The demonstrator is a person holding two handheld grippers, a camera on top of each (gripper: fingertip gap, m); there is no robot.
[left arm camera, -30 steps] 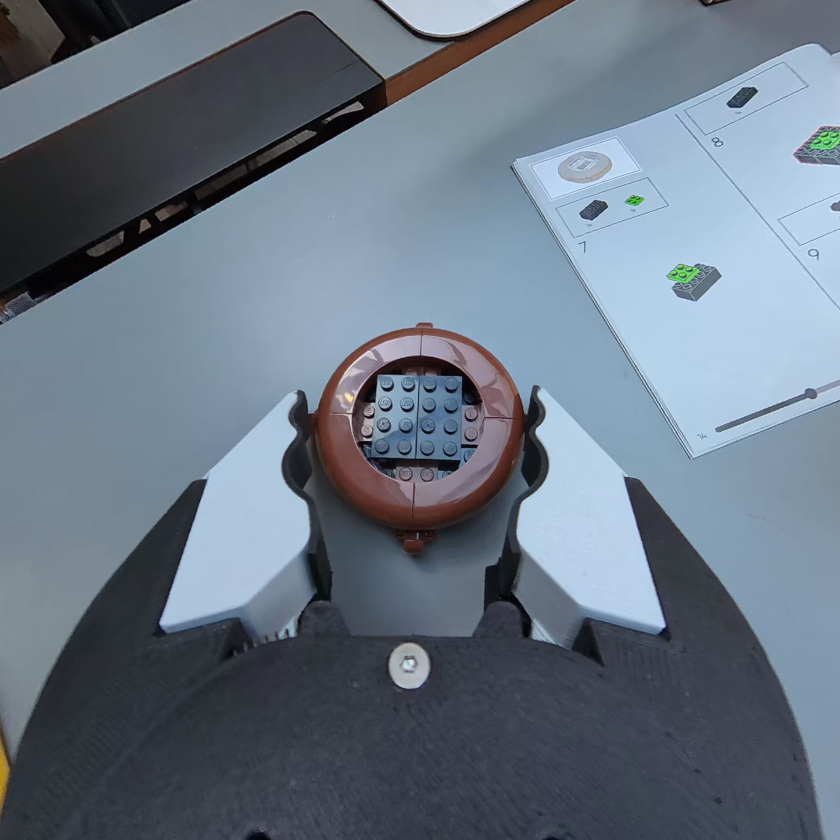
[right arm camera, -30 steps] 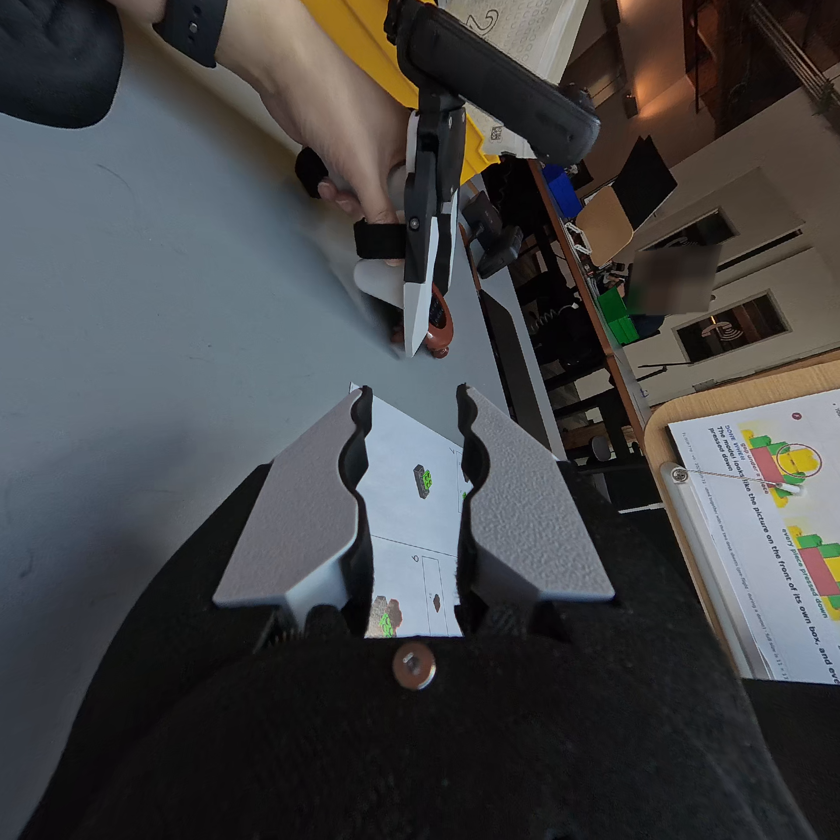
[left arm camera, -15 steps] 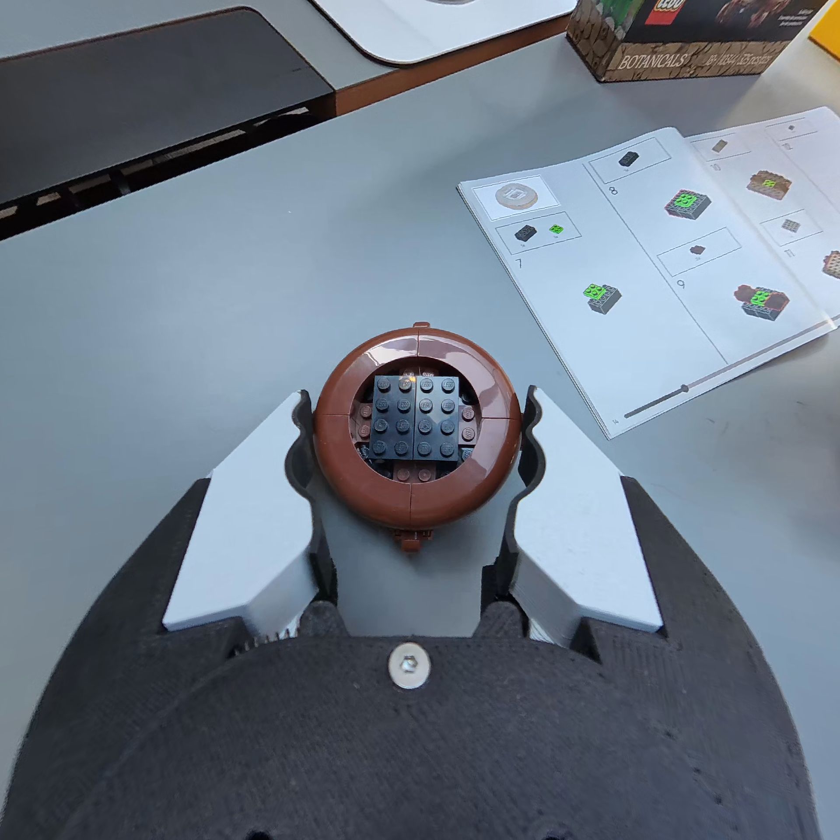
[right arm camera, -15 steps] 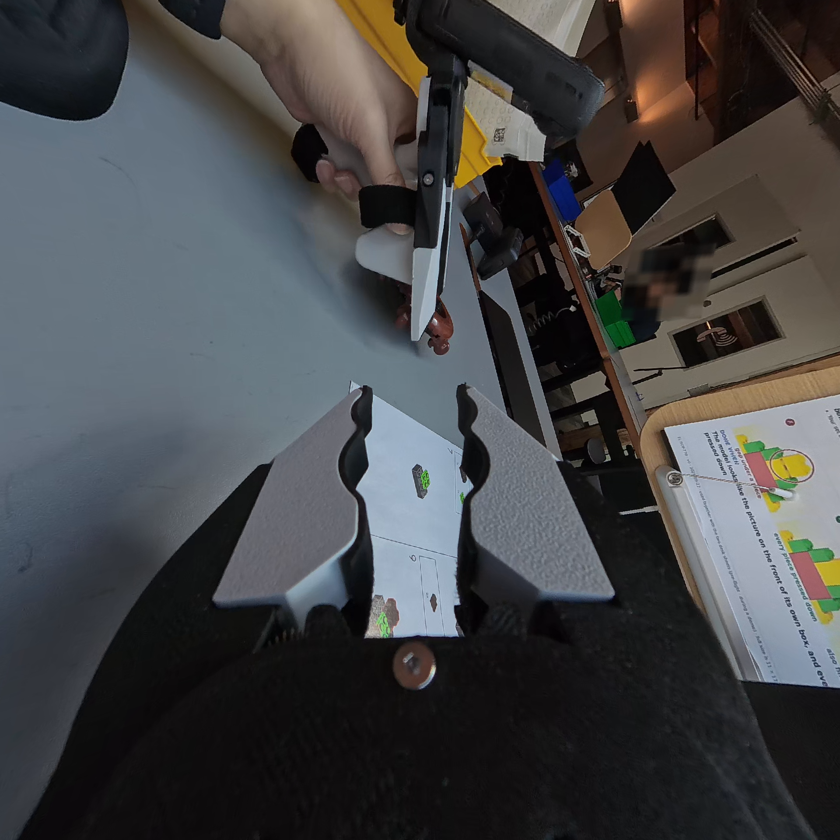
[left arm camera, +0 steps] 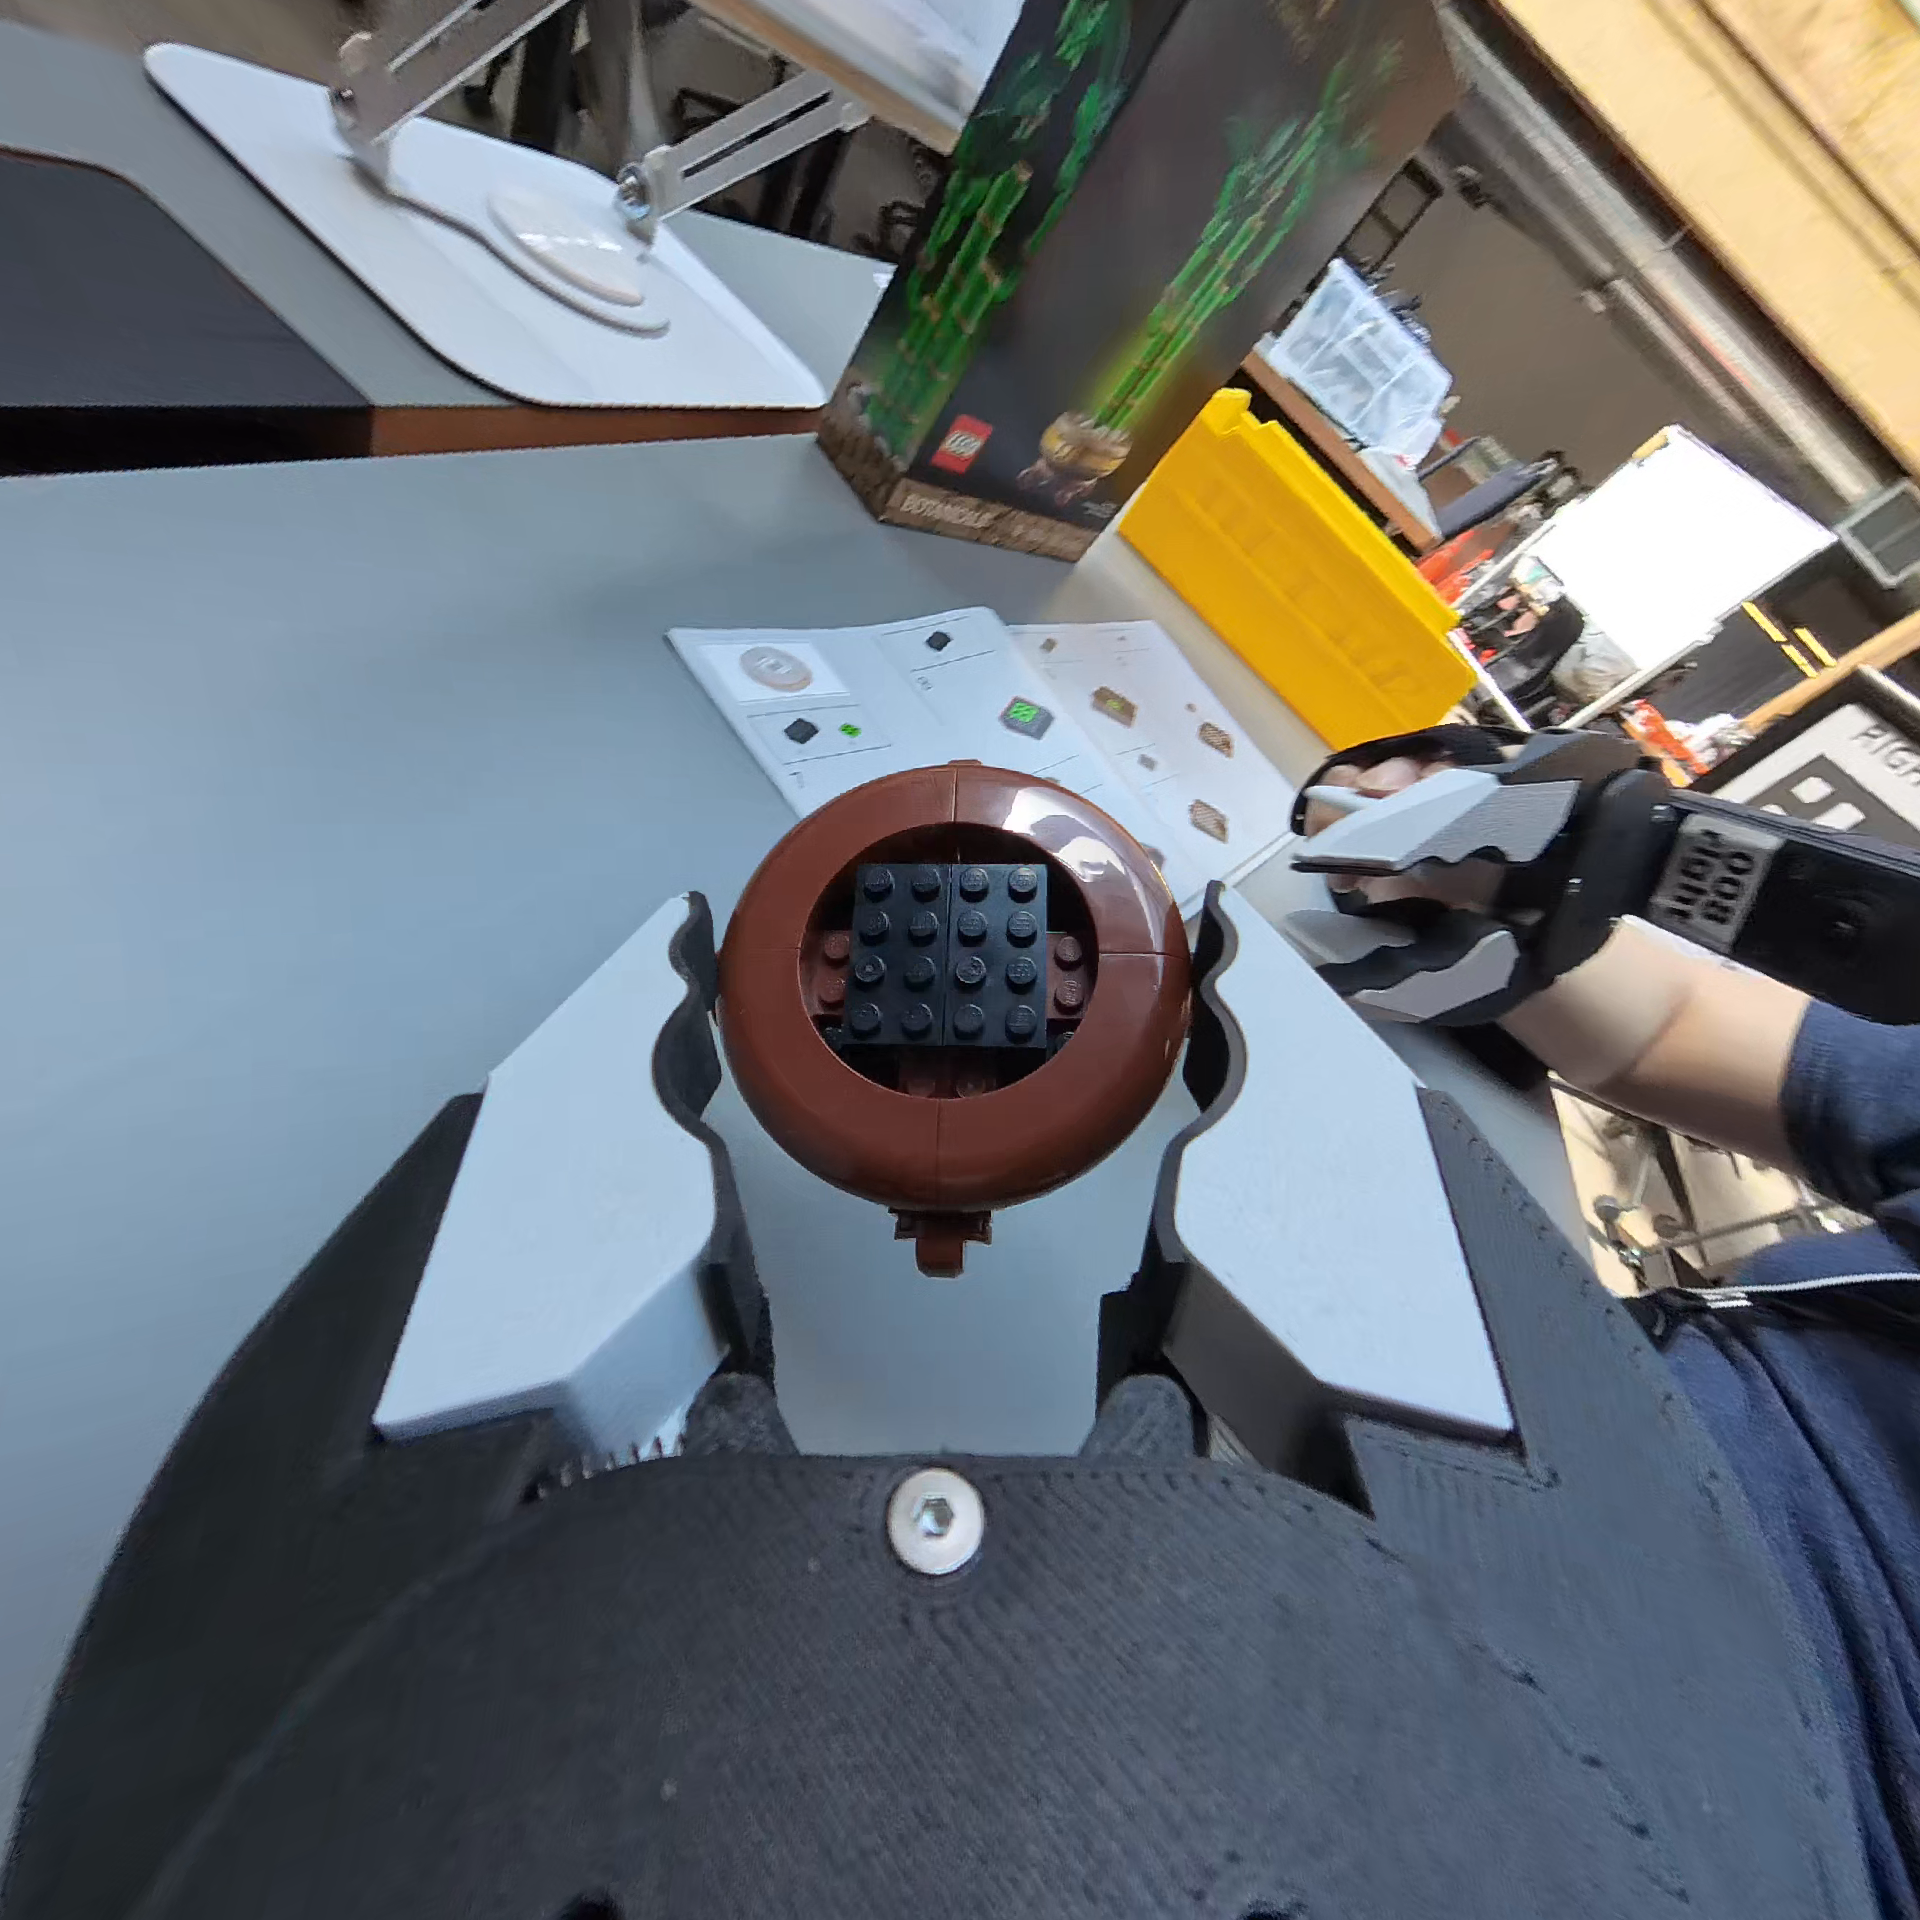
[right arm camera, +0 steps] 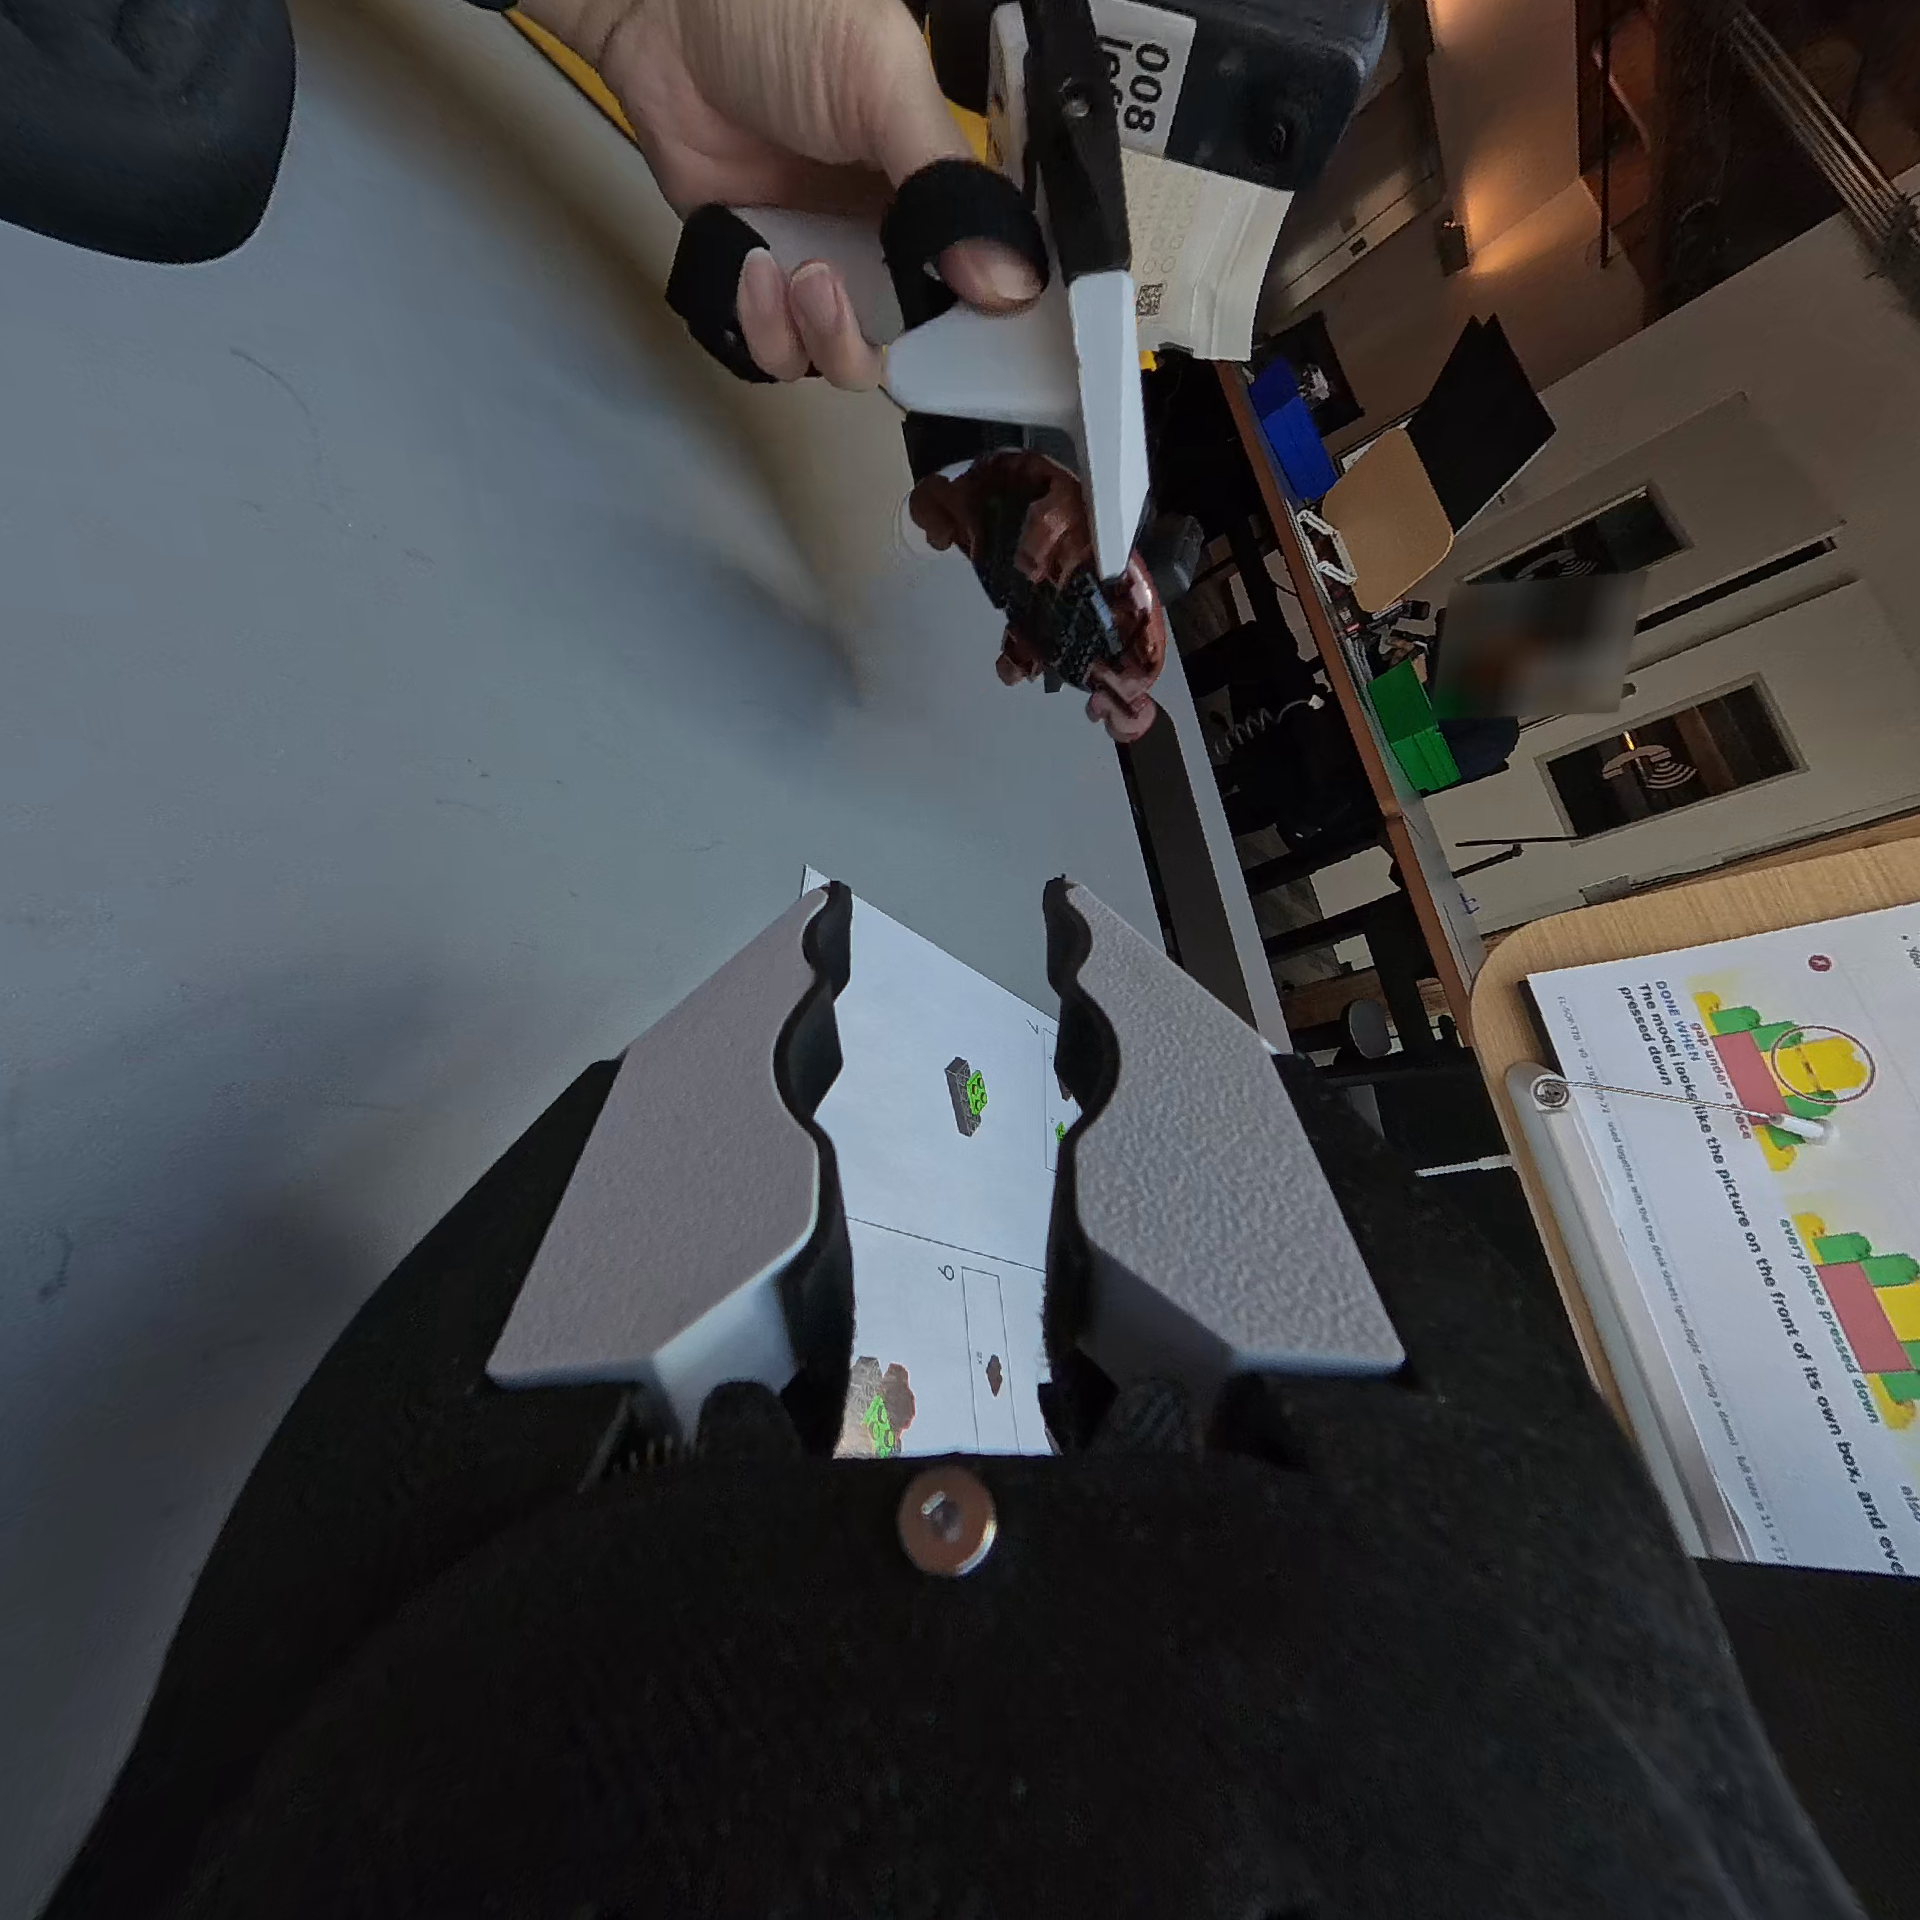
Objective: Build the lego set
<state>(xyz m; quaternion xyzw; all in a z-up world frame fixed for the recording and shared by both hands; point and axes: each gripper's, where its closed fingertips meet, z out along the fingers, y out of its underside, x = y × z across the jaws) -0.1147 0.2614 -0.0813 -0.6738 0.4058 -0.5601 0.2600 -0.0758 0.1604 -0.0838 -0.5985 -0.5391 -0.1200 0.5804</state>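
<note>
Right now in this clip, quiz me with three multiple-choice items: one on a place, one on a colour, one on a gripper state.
1. Where does the instruction booklet lie?
A. flat on the grey table
B. inside the yellow bin
C. on top of the set box

2. What colour are the studded plates inside the round brown pot?
A. green
B. black
C. white

3. What does the right gripper hold?
A. the pot
B. a green brick
C. nothing, jaws apart

Answers: 1 A, its pages lie open on the tabletop; 2 B, dark studs fill the opening; 3 C, only the booklet shows between its fingers, while the left gripper clamps the pot.

Grey jaws, black housing, navy sleeve [left arm camera: 1849,1081]
</note>
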